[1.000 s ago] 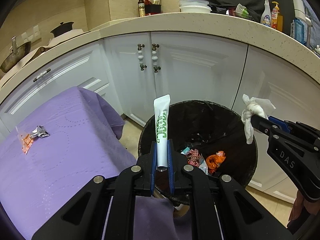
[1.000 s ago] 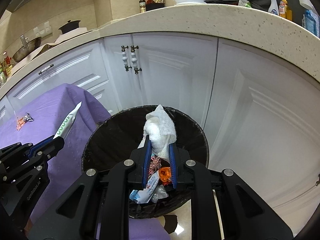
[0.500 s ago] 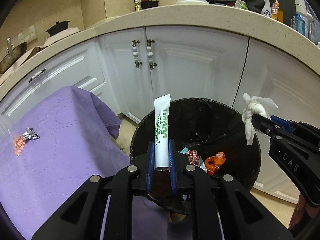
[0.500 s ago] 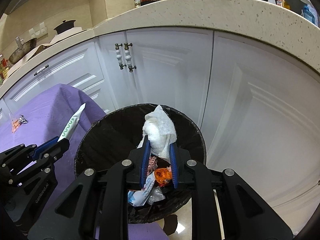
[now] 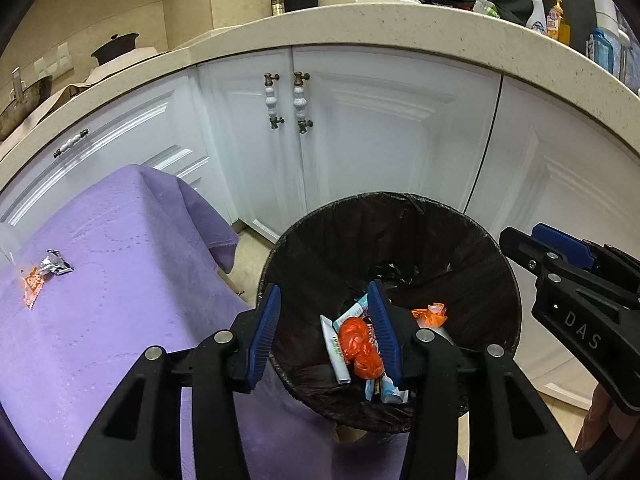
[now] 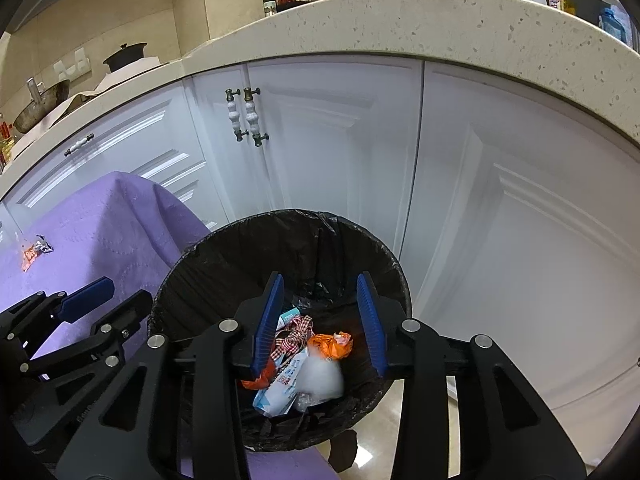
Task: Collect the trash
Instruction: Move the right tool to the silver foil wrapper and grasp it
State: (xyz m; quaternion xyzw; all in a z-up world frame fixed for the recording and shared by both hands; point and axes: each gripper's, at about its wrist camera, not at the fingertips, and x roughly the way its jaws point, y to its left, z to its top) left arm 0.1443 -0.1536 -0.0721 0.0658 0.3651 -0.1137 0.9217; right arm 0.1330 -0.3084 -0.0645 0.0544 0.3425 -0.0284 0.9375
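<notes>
A bin lined with a black bag stands on the floor under both grippers. My left gripper hangs over its near left rim, jaws opening, nothing between the blue pads. The white tube lies in the bin beside an orange wrapper. My right gripper is over the bin's right side, jaws opening and empty. The white tissue shows blurred among the trash below it. An orange wrapper with crumpled foil lies on the purple cloth.
The purple cloth covers a table left of the bin. White cabinet doors run close behind the bin under a speckled countertop with bottles and a pot. Tiled floor shows between table and cabinets.
Both grippers have gone from shut to open. The tube has left the left gripper and the tissue the right one; both now lie in the bin.
</notes>
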